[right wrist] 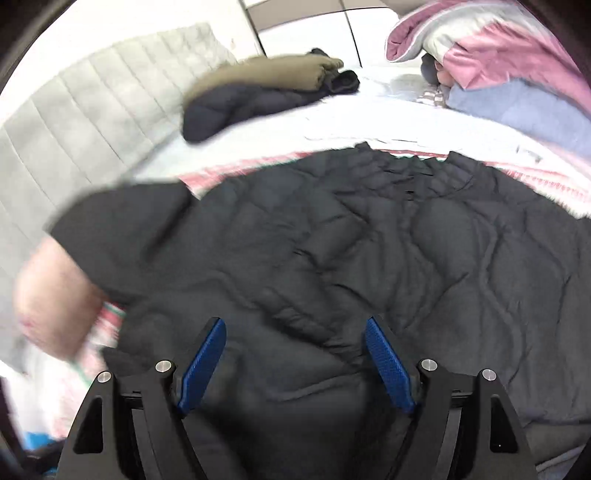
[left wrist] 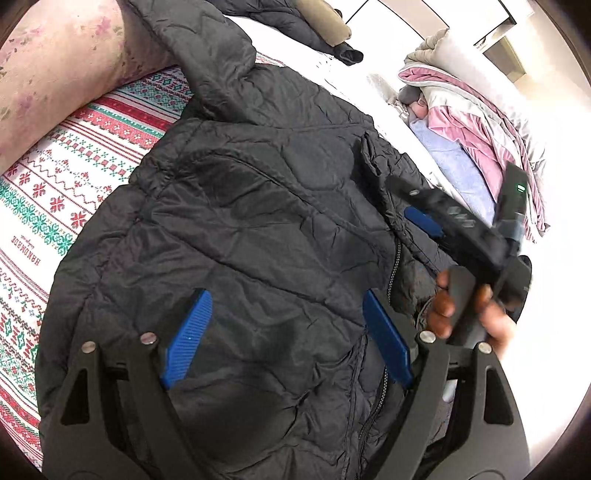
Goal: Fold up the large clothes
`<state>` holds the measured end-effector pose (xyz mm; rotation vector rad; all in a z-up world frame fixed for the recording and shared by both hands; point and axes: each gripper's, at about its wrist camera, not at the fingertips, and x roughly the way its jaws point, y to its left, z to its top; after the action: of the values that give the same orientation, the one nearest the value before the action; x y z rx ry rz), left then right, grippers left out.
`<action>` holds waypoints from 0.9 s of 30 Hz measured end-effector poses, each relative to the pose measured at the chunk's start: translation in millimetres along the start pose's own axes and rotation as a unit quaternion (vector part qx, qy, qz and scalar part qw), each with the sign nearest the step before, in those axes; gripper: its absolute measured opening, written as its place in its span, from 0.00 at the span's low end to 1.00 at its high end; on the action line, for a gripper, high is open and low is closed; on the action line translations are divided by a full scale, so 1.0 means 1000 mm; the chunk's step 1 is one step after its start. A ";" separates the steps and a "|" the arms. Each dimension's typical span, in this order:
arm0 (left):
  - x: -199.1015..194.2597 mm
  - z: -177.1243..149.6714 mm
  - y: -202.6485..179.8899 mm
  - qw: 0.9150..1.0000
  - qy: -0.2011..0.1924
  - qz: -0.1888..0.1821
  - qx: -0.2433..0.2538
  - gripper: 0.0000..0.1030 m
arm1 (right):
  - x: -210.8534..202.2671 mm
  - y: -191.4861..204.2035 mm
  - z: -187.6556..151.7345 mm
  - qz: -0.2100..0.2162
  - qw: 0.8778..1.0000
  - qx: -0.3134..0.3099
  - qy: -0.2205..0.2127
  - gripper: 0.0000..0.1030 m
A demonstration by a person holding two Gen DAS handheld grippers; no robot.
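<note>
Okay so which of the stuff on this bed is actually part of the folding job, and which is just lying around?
Part of the job:
black quilted jacket
left gripper, open
right gripper, open

Just lying about:
dark and olive clothes
pink and grey bedding pile
floral pillow
patterned sheet

**Two wrist views over one jacket**

Both fisheyes looked down close over the black jacket (left wrist: 258, 229) (right wrist: 369, 258). The left view faced right, catching the right gripper (left wrist: 424, 221). Both shared the far folded clothes (left wrist: 325, 26) (right wrist: 266, 88).

One black quilted jacket (left wrist: 258, 221), two grippers, one floral pillow (left wrist: 55, 70), one patterned sheet (left wrist: 74, 166).
</note>
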<state>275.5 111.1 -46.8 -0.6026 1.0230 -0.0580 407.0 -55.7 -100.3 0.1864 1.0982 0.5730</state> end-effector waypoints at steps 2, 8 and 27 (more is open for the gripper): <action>0.002 0.000 -0.002 1.000 0.001 0.002 0.001 0.81 | -0.003 0.002 -0.001 0.021 0.999 0.034 -0.003 0.77; -0.001 0.005 0.002 1.000 -0.006 0.012 0.010 0.81 | -0.005 -0.009 -0.012 -0.024 0.997 0.066 0.030 0.77; -0.108 0.106 0.054 0.980 -0.163 0.109 -0.046 0.81 | -0.139 -0.090 -0.149 0.040 0.956 0.291 -0.003 0.78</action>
<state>292.4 237.9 50.4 -0.5578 0.7698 0.2746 261.1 -224.0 -96.2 0.7469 1.2353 0.3050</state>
